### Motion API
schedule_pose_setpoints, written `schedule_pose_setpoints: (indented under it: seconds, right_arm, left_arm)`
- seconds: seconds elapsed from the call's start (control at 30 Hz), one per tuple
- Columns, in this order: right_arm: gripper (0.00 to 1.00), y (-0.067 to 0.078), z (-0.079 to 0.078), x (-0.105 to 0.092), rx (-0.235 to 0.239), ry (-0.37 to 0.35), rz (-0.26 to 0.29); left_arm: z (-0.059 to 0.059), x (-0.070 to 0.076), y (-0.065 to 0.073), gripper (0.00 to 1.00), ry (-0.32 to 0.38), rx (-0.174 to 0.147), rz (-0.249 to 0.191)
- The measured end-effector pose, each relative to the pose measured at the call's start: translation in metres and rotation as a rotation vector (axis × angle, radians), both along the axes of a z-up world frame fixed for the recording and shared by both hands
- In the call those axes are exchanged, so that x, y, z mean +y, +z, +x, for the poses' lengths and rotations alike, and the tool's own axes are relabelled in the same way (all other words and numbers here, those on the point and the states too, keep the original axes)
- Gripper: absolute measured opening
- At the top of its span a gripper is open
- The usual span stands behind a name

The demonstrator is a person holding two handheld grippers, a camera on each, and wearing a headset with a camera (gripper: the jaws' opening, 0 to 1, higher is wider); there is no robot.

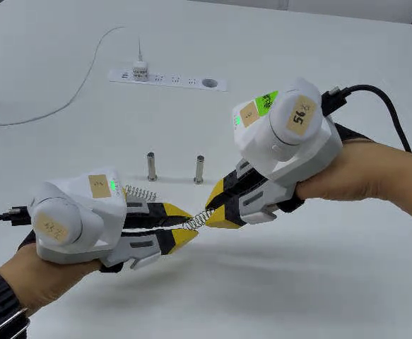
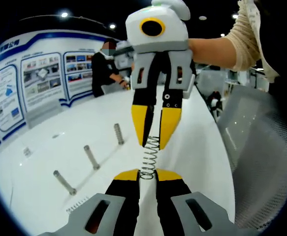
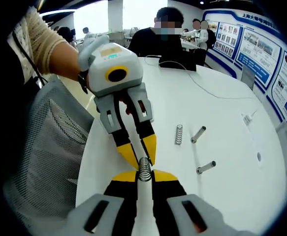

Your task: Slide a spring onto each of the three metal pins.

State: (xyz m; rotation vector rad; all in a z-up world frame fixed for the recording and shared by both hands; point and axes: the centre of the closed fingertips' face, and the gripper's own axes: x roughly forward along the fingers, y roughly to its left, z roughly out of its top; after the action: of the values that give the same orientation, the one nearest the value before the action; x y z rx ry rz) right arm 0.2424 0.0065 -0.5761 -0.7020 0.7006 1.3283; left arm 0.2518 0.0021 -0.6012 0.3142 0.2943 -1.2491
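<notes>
A small coil spring [image 1: 200,219] hangs in the air between my two grippers, above the white table [image 1: 276,282]. My left gripper [image 1: 184,226] is shut on one end of the spring [image 2: 149,156]. My right gripper [image 1: 216,210] is shut on the other end of the spring [image 3: 143,169], tip to tip with the left. My left gripper [image 2: 148,175] faces three upright metal pins [image 2: 118,133] [image 2: 91,157] [image 2: 64,183]. Two pins [image 1: 151,166] [image 1: 199,169] stand just behind the grippers. A second spring [image 1: 140,192] lies on the table by the left gripper, near a pin [image 3: 198,133].
A white power strip [image 1: 167,79] with a plugged charger and a thin cable [image 1: 78,88] lies at the far side of the table. A grey mesh chair [image 3: 45,162] stands beside the table edge. People sit in the background.
</notes>
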Motion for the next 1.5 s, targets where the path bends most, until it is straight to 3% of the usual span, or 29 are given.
schedule_pose_setpoints:
  seconds: [0.57,1.13,1.5]
  right_arm:
    - [0.12,0.018,0.008,0.017,-0.018,-0.038,0.107]
    - [0.11,0.018,0.011,0.019,-0.014,-0.069,0.142]
    - [0.11,0.017,0.010,0.020,-0.011,-0.070,0.141]
  left_arm:
    - [0.005,-0.002,0.010,0.11,0.054,0.071,-0.099]
    - [0.008,-0.002,0.013,0.11,0.064,0.052,-0.109]
    - [0.011,0.003,0.018,0.20,0.089,0.045,-0.127]
